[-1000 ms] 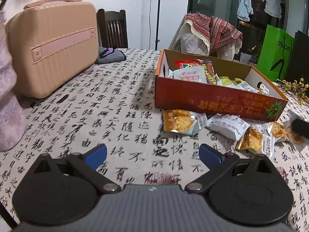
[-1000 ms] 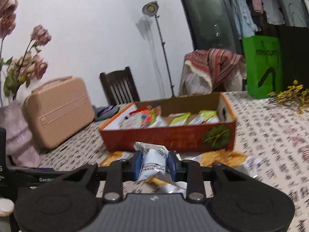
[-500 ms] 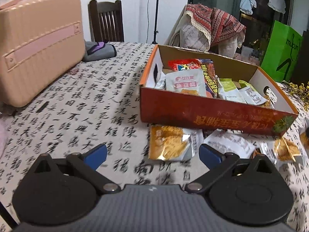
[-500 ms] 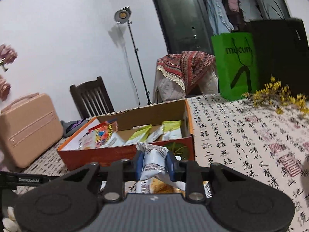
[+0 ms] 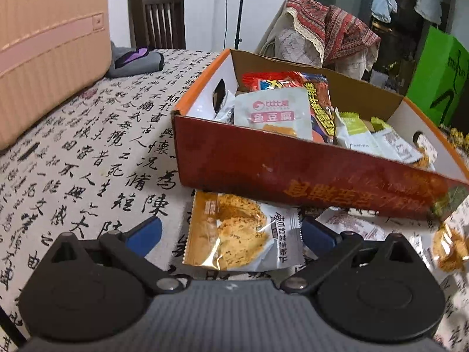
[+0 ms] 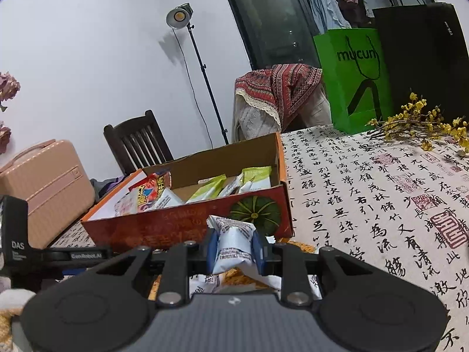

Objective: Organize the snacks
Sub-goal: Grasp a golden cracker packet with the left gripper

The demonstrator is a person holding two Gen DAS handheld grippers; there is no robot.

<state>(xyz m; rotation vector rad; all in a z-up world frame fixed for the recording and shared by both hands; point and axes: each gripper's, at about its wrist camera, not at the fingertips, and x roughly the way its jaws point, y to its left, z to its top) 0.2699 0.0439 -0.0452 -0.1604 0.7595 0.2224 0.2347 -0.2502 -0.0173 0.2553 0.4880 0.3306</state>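
Observation:
An orange cardboard box [image 5: 263, 170] holds several snack packets; it also shows in the right wrist view [image 6: 164, 228]. My left gripper [image 5: 231, 234] is open, its blue pads on either side of a yellow-and-white snack packet [image 5: 237, 234] lying on the tablecloth in front of the box. My right gripper [image 6: 233, 249] is shut on a white snack packet [image 6: 233, 243] and holds it above the table, in front of the box's right end. More loose packets [image 5: 351, 226] lie along the box front.
A pink case [image 5: 44, 44] stands at the left. A dark chair [image 5: 158, 17], a draped chair [image 5: 328, 32], a green bag [image 6: 354, 79] and yellow flower sprigs [image 6: 419, 123] are around the table. The left gripper's body [image 6: 44, 255] shows low left in the right wrist view.
My left gripper moved forward and down until its open pads flank the yellow packet. My right gripper, still holding the white packet, swung right and closer to the box's right end.

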